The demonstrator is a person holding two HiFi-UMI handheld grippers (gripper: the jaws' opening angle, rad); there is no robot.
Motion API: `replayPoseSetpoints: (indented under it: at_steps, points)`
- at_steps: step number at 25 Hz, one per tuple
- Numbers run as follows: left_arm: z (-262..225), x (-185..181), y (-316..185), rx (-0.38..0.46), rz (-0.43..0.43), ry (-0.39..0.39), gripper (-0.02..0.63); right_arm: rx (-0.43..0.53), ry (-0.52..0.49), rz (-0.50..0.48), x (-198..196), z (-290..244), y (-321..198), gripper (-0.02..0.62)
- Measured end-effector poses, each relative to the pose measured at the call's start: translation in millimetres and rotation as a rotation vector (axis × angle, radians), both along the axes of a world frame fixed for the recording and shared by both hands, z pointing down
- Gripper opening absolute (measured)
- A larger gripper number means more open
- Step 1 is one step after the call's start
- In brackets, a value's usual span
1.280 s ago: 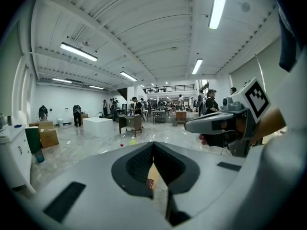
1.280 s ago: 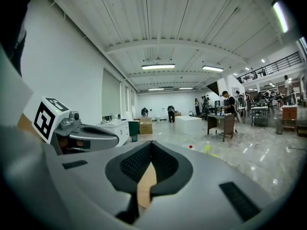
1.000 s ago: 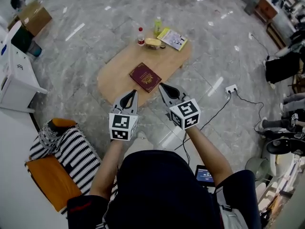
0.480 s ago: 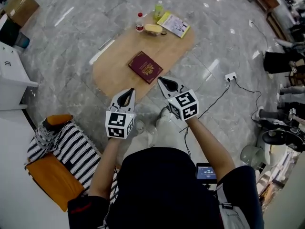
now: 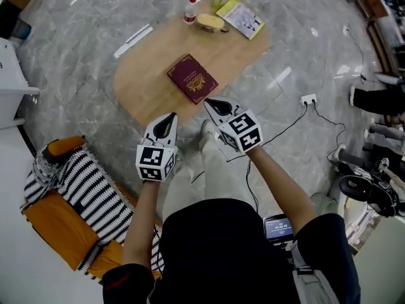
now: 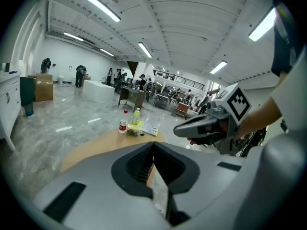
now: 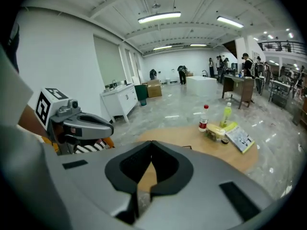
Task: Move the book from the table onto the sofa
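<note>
Lying flat on the wooden bench (image 5: 142, 75), the dark red book (image 5: 193, 78) is not held. The left gripper (image 5: 169, 118) and right gripper (image 5: 210, 103) both have jaws pressed together, empty, near the bench edge. The orange sofa (image 5: 60, 217) stands at lower left.

Was big open office-lab hall: marble floor (image 5: 76, 62) round table (image 5: 145, 87), strip lights (image 7: 159, 17) overhead, people (image 7: 245, 63) at desks (image 7: 237, 80) beyond table, mezzanine rail (image 7: 283, 44) behind, sofa (image 5: 57, 214) near table.
</note>
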State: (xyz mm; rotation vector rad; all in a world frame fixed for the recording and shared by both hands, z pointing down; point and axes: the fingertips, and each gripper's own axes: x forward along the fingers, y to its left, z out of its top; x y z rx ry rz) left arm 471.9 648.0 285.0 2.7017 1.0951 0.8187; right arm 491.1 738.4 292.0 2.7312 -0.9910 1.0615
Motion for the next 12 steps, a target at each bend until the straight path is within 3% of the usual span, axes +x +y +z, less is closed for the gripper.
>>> replayPoseSetpoints:
  at_steps: [8,12]
  points:
    - [55,29,9,0.014,-0.098,-0.063,0.015,-0.035,-0.085,-0.113,30,69,8,0.008]
    - [96,28,7,0.028,-0.107,-0.123,0.015,-0.071,-0.152,-0.169,35,118,11,0.008]
